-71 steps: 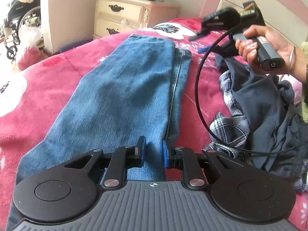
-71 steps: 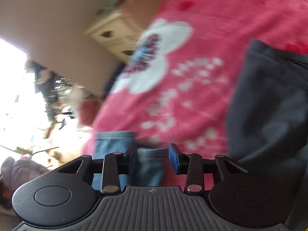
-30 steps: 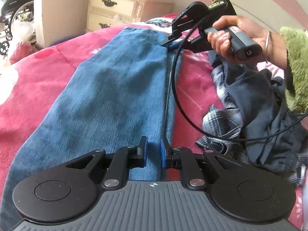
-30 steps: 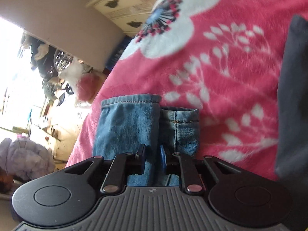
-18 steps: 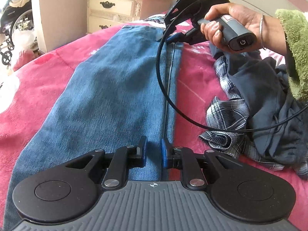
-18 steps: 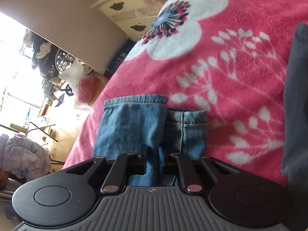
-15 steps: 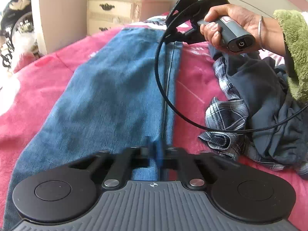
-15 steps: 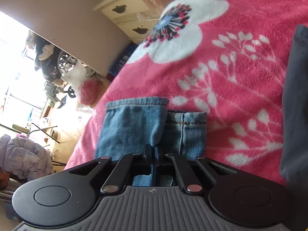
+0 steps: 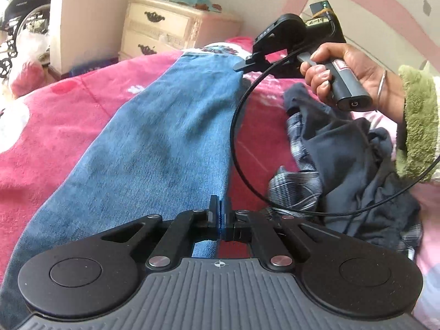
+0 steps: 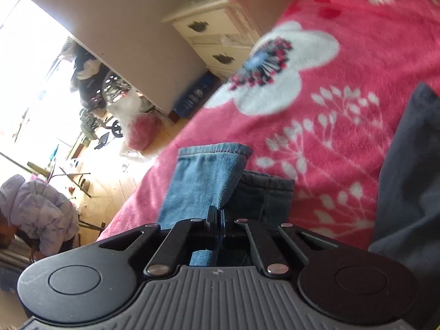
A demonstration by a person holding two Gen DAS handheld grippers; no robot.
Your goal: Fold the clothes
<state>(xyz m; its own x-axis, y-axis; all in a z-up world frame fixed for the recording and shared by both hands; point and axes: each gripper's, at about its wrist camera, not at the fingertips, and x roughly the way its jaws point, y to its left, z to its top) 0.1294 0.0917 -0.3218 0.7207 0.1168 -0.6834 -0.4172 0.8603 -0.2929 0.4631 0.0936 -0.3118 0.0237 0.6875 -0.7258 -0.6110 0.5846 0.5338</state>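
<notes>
The left gripper (image 9: 220,211) is clamped on the near edge of the jeans (image 9: 165,148), which lie lengthwise on the pink blanket (image 9: 55,126). The right gripper (image 10: 217,214) is pinched on the jeans' far hem end, lifting the top leg slightly. A pile of dark clothes (image 9: 349,165) lies just beside the jeans; a dresser (image 9: 165,30) stands beyond.

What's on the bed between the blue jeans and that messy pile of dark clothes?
Only bare pink blanket, crossed by a black cable, in the left wrist view.
</notes>
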